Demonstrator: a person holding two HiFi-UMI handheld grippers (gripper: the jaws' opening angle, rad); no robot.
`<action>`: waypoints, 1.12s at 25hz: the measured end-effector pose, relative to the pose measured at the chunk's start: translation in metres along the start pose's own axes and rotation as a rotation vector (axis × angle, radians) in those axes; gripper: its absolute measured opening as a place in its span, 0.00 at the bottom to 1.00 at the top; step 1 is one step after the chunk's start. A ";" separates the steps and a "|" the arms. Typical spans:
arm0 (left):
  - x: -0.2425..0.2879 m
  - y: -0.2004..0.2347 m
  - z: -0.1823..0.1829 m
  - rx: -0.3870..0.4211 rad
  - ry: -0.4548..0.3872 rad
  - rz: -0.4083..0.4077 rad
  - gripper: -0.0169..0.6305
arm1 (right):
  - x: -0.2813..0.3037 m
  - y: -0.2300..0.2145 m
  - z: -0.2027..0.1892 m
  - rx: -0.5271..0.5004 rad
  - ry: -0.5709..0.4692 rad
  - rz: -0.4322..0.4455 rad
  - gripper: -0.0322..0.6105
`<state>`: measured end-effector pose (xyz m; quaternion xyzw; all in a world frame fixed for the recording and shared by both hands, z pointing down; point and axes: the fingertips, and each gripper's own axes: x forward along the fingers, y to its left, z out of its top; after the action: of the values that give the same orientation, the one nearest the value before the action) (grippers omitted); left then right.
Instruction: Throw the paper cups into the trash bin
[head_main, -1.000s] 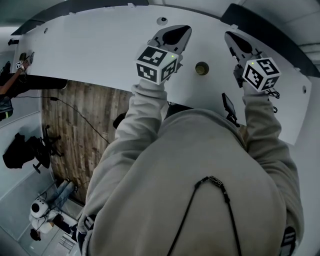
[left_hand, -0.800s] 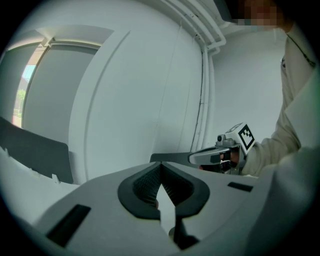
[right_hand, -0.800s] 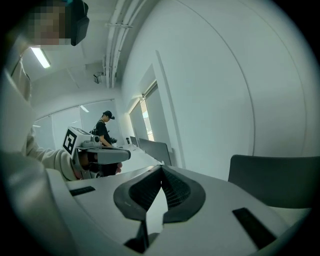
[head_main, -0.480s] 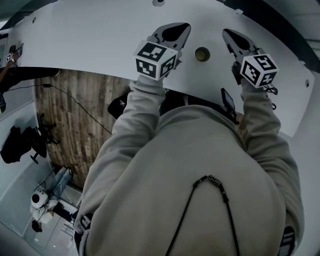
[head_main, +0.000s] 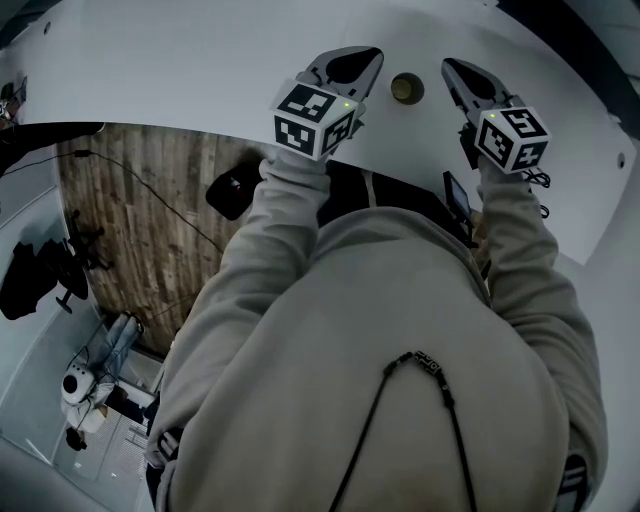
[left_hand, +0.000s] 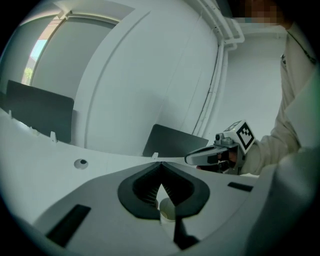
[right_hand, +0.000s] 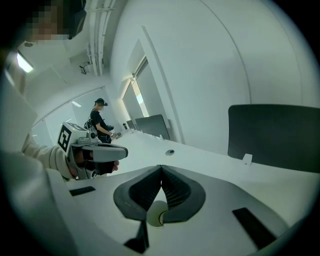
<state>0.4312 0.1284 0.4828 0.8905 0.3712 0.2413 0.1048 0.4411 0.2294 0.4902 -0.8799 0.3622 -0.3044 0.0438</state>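
Observation:
A single paper cup (head_main: 406, 88) stands upright on the white table (head_main: 180, 70), between the two grippers. My left gripper (head_main: 372, 54) hovers just left of it, jaws shut and empty. To the cup's right, my right gripper (head_main: 448, 64) is also shut on nothing. In the left gripper view the tips (left_hand: 160, 165) meet, and a pale cup rim (left_hand: 167, 210) shows through the gap behind them. The right gripper view has its tips (right_hand: 161, 168) closed too, with the cup rim (right_hand: 156, 214) below them.
Dark panels (left_hand: 175, 142) (right_hand: 275, 135) stand along the table's far side, and a round hole (right_hand: 170, 152) sits in the tabletop. A dark object (head_main: 230, 190) lies on the wooden floor (head_main: 150, 230) left of me. A person (right_hand: 100, 120) stands far off.
The table and cup have slid up in the head view while both grippers kept their place, so the grippers now sit nearer the table's front edge. Both stay shut.

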 end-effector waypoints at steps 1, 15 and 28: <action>0.002 0.002 -0.006 -0.007 0.006 -0.001 0.03 | 0.003 -0.002 -0.006 0.005 0.011 -0.002 0.08; 0.023 -0.003 -0.038 -0.091 0.072 -0.010 0.03 | 0.013 -0.017 -0.048 0.051 0.133 -0.006 0.08; 0.033 0.002 -0.077 -0.153 0.121 -0.012 0.03 | 0.031 -0.027 -0.100 0.092 0.267 0.006 0.30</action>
<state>0.4135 0.1512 0.5616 0.8615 0.3627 0.3215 0.1512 0.4178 0.2431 0.5950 -0.8276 0.3529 -0.4349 0.0363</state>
